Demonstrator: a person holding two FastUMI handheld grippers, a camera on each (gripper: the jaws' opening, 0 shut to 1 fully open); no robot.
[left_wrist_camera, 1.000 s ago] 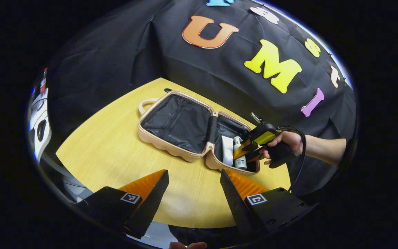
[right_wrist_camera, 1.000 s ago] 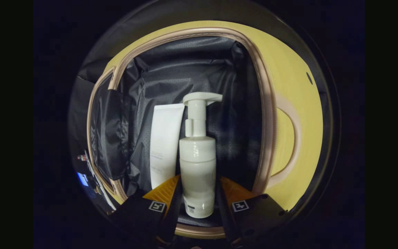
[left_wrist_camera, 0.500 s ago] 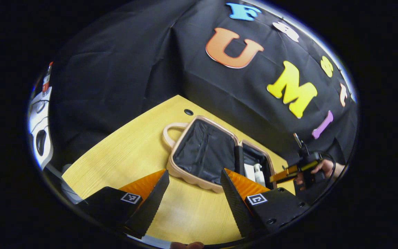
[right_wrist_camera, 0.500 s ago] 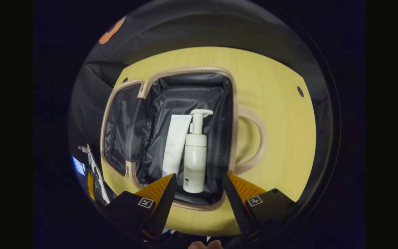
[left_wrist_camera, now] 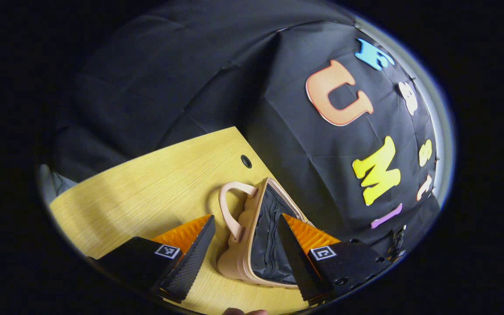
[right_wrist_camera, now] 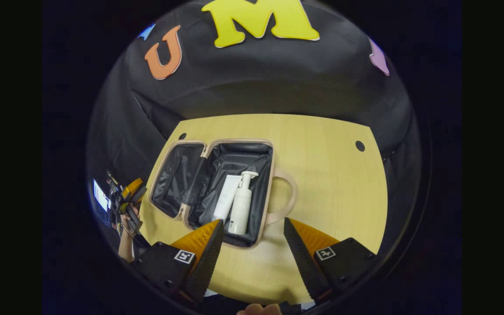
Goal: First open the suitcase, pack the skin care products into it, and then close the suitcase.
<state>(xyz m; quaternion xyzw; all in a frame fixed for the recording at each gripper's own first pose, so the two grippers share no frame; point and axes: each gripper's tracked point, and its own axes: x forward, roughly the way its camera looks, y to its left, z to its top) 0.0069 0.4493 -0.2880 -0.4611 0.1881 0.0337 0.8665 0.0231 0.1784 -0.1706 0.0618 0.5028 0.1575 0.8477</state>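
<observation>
Here the suitcase lies between the left tool's fingers.

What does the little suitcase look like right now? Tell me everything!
The suitcase is small, with a beige, hard-looking shell, bumpy ridged sides and a looped handle on each half. It lies open flat on the yellow wooden table, both halves lined with crinkly black fabric. A white tube and a white pump bottle lie side by side in the right half.
</observation>
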